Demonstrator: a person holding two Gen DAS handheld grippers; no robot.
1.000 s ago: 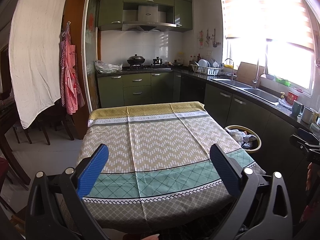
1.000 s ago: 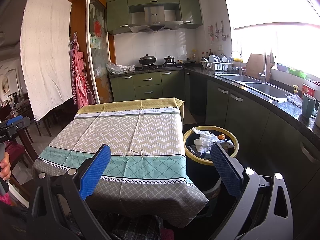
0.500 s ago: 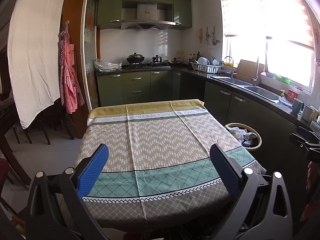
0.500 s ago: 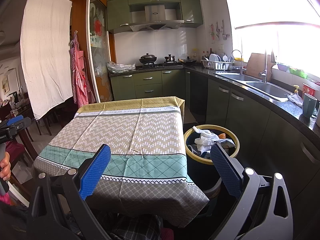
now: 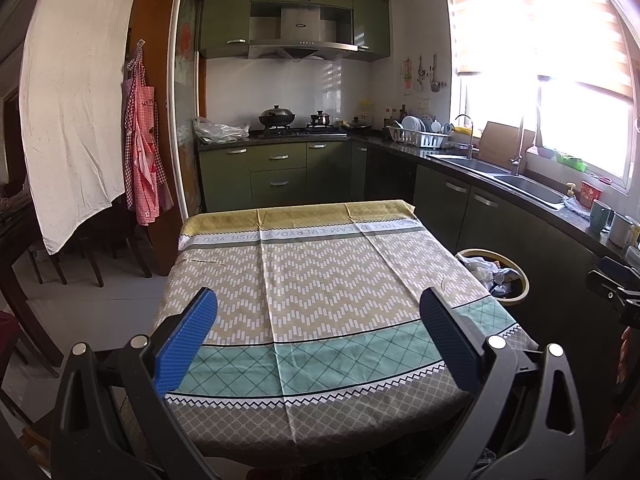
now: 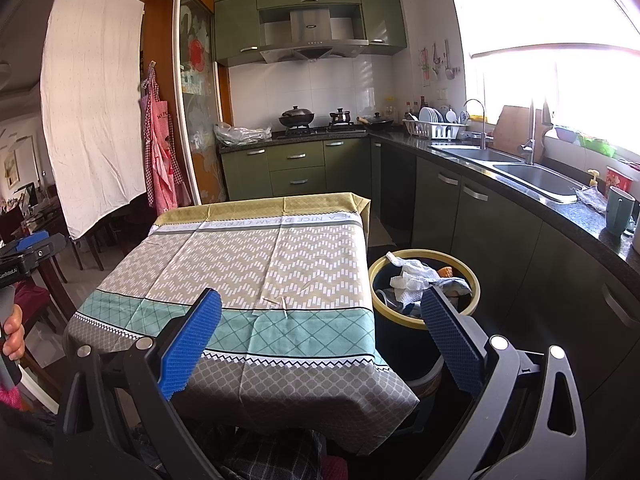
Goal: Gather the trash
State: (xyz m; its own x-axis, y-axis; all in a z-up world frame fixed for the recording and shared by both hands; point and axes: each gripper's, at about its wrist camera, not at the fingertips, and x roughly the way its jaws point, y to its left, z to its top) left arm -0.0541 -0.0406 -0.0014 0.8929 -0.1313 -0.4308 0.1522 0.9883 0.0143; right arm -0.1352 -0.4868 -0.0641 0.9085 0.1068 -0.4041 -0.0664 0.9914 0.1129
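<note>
A dark trash bin with a yellow rim [image 6: 472,280] stands on the floor right of the table; it also shows in the left wrist view [image 5: 524,280]. Crumpled white paper [image 6: 408,278] and other trash lie in it. The table [image 5: 320,280] carries a patterned tablecloth with nothing on it; it also shows in the right wrist view [image 6: 260,264]. My left gripper [image 5: 318,336] is open and empty above the table's near edge. My right gripper [image 6: 320,336] is open and empty, near the table's front right corner, its right finger in front of the bin.
Green cabinets and a black countertop [image 6: 560,208] with a sink [image 6: 532,178] run along the right. A stove with pots [image 5: 296,120] is at the back. A red apron [image 5: 142,152] and a white sheet [image 5: 72,120] hang at the left, chairs below.
Both views have shifted slightly; the grippers stay open and empty. Nothing on the table or in the bin has moved.
</note>
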